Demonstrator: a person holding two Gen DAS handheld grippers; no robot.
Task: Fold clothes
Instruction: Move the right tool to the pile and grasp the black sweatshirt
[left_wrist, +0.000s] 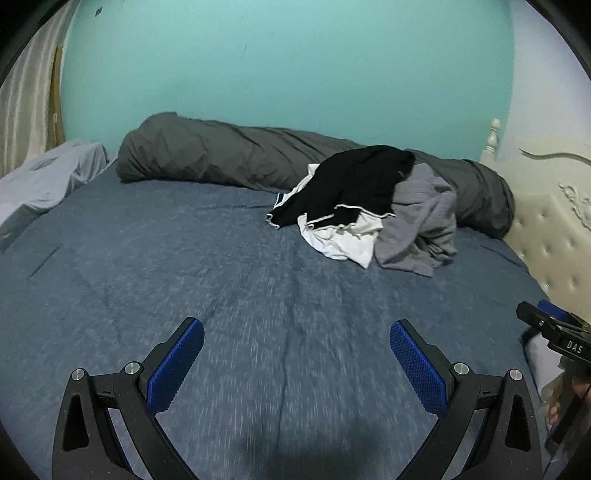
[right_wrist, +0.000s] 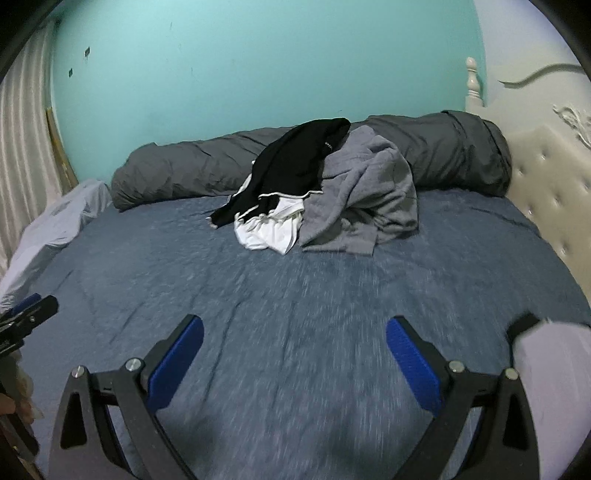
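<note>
**bedsheet_bob:** So where was the laundry sitting relative to the grippers at that point?

**foldnerd:** Far side of the bed (left_wrist: 184, 266). The pile of clothes (left_wrist: 369, 206) was heaped against the rolled dark grey duvet (left_wrist: 221, 155) along the teal wall, well apart from both tools. Black garment (left_wrist: 354, 181) on top, white garment (left_wrist: 340, 243) poking out underneath, grey garment (left_wrist: 421, 221) slumped on the headboard side.

**bedsheet_bob:** And the fingers?

**foldnerd:** The left gripper (left_wrist: 297, 354) and the right gripper (right_wrist: 294, 350) both had their blue pads spread wide, holding nothing, just hovering over bare blue bedcover.

**bedsheet_bob:** Which one had the better line?

**foldnerd:** Right, I'd say. In the right wrist view the pile sat nearly dead ahead and looked a bit bigger; from the left wrist view it was ahead but off to the right. The heap ran roughly crosswise, parallel to the duvet, black edge toward the left, grey toward the headboard (right_wrist: 546, 184).

**bedsheet_bob:** So reach forward, basically.

**foldnerd:** Yeah, my guess is a straight forward reach, with the left hand angling right to catch the black piece on top. Frames were a bit motion-blurred near the bottom, so no finer detail than that.
</note>
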